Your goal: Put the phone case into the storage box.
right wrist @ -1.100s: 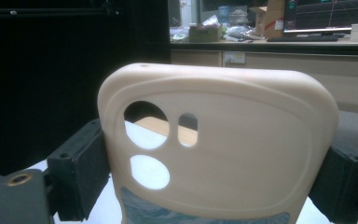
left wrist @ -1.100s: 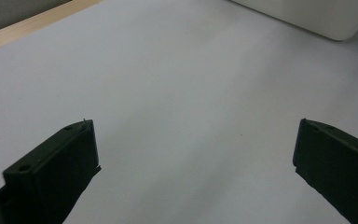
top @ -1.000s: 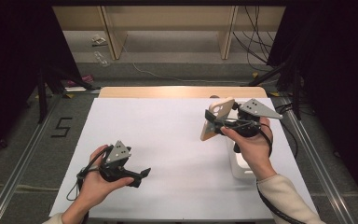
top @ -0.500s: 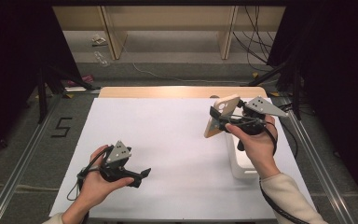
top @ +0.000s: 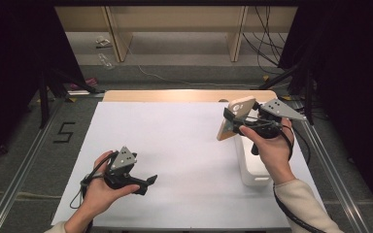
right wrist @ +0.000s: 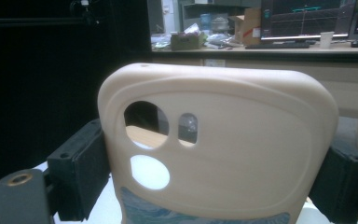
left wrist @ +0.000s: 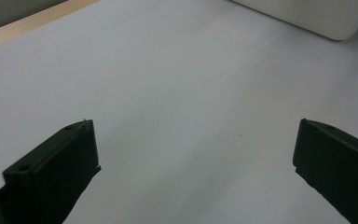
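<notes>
High view: the right gripper [top: 233,122] is held up off the table at about 2 o'clock from the sheet's centre, its jaws clamped across the two long edges of a beige soft-plastic phone case with round camera cut-outs [top: 232,118]. The case stands tilted, top edge up, clear of the surface. Directly under the right hand [top: 267,145], toward 5 o'clock from the case, a white rounded rectangular plastic stand [top: 251,167] rests on the white sheet covering the table [top: 184,145]; case and stand are apart. Right gripper view: the case [right wrist: 223,144] fills the space between the two black jaws, each pad pressing on one side edge; three cut-outs sit in its upper left and a blue-patterned strip runs along its lower edge. The left gripper [top: 148,180] lies low at about 7 o'clock on the sheet, held in the left hand [top: 102,187], pointing toward 3 o'clock. Left gripper view: its jaws stand wide apart with bare white sheet between them, and a corner of the stand [left wrist: 307,16] shows at 1 o'clock.
</notes>
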A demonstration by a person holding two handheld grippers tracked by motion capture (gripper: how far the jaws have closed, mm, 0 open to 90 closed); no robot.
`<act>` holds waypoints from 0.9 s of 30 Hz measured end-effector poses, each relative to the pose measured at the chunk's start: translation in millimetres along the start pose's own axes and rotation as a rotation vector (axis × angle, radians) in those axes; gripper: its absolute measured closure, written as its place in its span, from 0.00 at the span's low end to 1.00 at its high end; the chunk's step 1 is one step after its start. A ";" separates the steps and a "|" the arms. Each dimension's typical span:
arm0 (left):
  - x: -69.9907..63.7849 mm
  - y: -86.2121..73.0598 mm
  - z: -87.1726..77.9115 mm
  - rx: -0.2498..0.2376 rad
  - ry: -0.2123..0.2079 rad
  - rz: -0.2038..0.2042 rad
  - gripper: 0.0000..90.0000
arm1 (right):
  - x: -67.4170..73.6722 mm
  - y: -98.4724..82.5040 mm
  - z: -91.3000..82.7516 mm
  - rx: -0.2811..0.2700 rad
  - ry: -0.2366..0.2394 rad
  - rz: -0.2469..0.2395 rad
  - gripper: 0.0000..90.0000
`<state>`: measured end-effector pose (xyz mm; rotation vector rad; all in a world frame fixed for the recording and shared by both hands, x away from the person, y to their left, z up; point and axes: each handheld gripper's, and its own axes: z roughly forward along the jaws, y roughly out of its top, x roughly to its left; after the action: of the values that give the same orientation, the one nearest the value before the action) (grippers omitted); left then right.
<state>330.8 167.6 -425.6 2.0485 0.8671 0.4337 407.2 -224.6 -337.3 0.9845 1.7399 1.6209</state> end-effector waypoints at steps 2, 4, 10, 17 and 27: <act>0.1 -0.1 0.0 0.000 0.000 -0.001 0.00 | -1.6 0.6 -0.8 0.001 -0.007 -0.002 0.15; -0.1 0.0 0.0 -0.002 0.001 -0.001 0.00 | -3.3 1.0 -1.5 0.000 -0.014 -0.001 0.15; 0.1 0.0 -0.2 -0.001 0.001 -0.001 0.00 | -8.0 1.4 -3.1 0.002 -0.036 -0.002 0.15; 0.4 -0.1 0.0 0.000 0.000 -0.003 0.00 | -13.7 1.7 -4.8 0.001 -0.055 0.003 0.15; 0.4 0.1 -0.3 -0.005 0.002 -0.005 0.00 | -19.9 2.4 -7.0 -0.002 -0.075 0.009 0.15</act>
<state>331.0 168.0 -425.3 2.0417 0.8713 0.4348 413.3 -244.9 -335.8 1.0401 1.6859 1.5704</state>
